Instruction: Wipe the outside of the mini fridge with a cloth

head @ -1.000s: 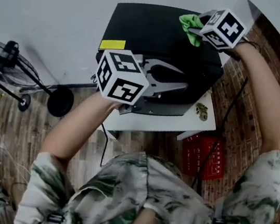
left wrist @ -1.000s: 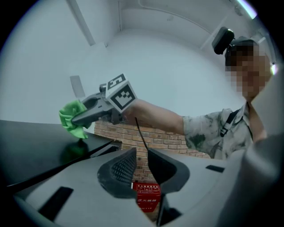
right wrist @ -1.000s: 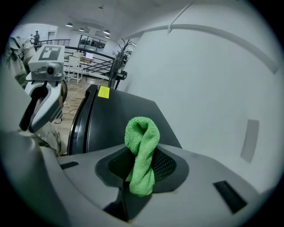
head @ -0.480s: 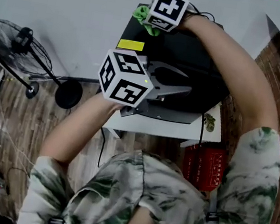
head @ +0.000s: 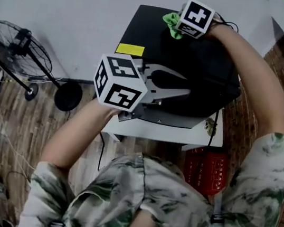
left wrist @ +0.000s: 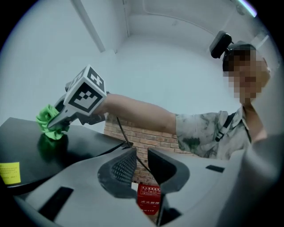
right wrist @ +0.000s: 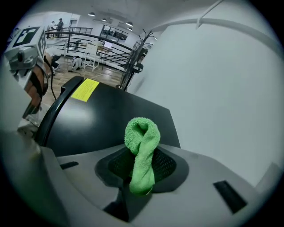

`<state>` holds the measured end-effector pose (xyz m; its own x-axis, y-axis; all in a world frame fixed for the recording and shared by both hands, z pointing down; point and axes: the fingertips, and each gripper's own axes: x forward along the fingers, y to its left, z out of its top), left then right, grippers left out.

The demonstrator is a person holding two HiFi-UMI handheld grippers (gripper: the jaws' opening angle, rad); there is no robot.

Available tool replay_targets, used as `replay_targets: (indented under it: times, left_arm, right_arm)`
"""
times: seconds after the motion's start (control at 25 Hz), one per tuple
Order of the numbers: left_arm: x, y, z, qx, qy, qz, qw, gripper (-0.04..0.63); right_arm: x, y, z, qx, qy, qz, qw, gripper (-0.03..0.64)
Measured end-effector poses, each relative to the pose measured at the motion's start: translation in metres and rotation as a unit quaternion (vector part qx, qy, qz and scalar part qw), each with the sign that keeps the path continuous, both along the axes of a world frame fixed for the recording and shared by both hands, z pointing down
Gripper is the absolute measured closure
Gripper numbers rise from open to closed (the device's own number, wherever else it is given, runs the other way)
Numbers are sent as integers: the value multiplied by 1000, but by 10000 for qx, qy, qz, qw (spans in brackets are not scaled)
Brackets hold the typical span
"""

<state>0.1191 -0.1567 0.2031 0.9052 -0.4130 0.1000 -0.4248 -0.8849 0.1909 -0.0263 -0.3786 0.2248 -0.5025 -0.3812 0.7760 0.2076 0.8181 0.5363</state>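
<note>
The black mini fridge (head: 203, 66) stands against the white wall, with a yellow sticker (head: 130, 49) on its top. My right gripper (head: 178, 27) is over the back of that top, shut on a green cloth (head: 171, 23) that touches the surface. In the right gripper view the cloth (right wrist: 142, 146) is folded between the jaws of the right gripper (right wrist: 141, 167), above the fridge top (right wrist: 111, 119). My left gripper (head: 188, 86) hovers over the front of the fridge, open and holding nothing. The left gripper view shows its jaws a little apart, with the cloth (left wrist: 48, 126) far left.
The fridge sits on a white stand (head: 150, 130). A red box (head: 209, 168) lies below it on the right, beside the brick wall (head: 278, 62). A floor fan (head: 20, 53) stands at the left on the wooden floor.
My right gripper swept the cloth left along the back of the fridge top, then came a little way back to the right. The left gripper has stayed in place.
</note>
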Motion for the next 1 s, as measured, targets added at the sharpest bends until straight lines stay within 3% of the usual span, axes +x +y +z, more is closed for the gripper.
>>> replay_targets:
  times: [0.28,0.56,0.72,1.0]
  left_arm:
    - [26,-10,0,-7,-88,358,9993,509]
    - [40,-18,-4,30,-122,497,9987,509]
    - [46,-21,-5,26,-131,511,9986,509]
    - [40,-21,-6,-32,-70,410,9991,509]
  right_arm:
    - [96,-57,3,9,87,896,9959,499]
    - [165,-88,7,41,359,1431,9891,499]
    - [153,-90,-3,137,300,1229,9919,499]
    - [41,-64,-25,259,-208,404,9986,499]
